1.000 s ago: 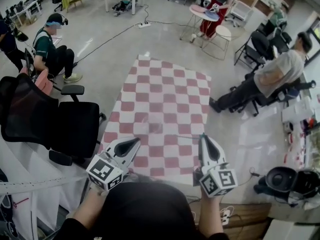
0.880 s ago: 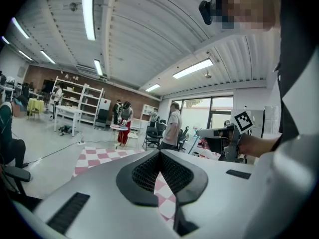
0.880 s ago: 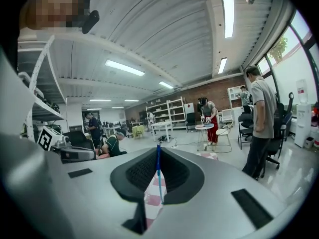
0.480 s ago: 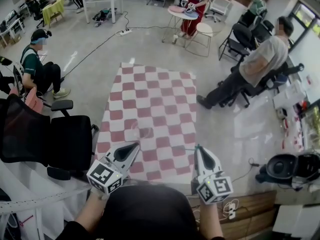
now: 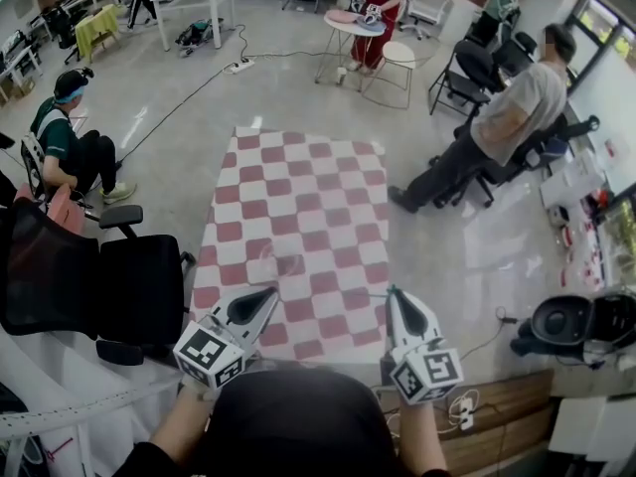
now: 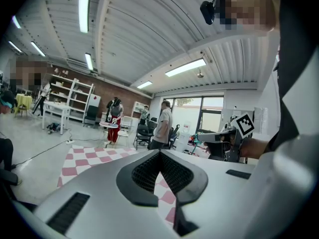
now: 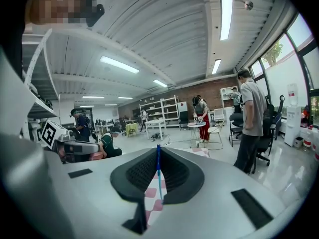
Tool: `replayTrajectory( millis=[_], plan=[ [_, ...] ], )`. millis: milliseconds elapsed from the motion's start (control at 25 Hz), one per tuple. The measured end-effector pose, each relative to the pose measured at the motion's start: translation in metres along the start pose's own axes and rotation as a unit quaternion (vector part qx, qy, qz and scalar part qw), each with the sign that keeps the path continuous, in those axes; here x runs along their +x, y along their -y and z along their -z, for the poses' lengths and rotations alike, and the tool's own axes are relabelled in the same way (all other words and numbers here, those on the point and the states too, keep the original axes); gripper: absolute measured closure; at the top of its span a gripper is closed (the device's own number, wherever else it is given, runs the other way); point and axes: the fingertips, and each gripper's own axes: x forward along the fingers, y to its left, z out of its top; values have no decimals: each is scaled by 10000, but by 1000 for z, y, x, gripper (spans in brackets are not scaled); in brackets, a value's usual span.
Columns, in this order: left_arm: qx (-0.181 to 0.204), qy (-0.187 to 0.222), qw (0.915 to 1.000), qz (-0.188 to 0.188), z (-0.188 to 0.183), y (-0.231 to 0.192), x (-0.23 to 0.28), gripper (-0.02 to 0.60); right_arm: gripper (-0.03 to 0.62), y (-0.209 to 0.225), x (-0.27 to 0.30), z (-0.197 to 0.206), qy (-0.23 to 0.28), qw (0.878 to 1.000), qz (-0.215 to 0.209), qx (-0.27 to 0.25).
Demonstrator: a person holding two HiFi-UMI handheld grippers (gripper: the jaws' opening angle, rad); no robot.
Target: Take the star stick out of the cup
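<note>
My right gripper [image 7: 158, 151] is shut on a thin blue stick [image 7: 159, 176] that stands up between its jaws; the star end is not visible. In the head view that gripper [image 5: 392, 298] hovers over the near edge of the red-and-white checkered table [image 5: 298, 197], with the stick [image 5: 374, 295] poking out to the left. My left gripper [image 5: 266, 298] is beside it, and its jaws [image 6: 160, 153] meet at the tips with nothing between them. A faint clear object, probably the cup [image 5: 289, 263], stands on the cloth just beyond both grippers.
A black office chair [image 5: 99, 276] stands close at the table's left. A person [image 5: 502, 127] stands at the table's right. A seated person [image 5: 70, 142] is further left, and a black bin [image 5: 566, 331] sits on the floor at right.
The head view has swung, so the table lies a little further left. Both grippers have shifted slightly at the near edge. The right one still grips the stick.
</note>
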Motion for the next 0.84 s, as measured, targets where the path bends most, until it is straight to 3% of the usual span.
replayTrajectory(
  millis=[840],
  plan=[
    [-5, 80, 9999, -136, -3, -9, -7, 541, 566, -3, 3, -9, 114, 9999, -68, -4]
  ],
)
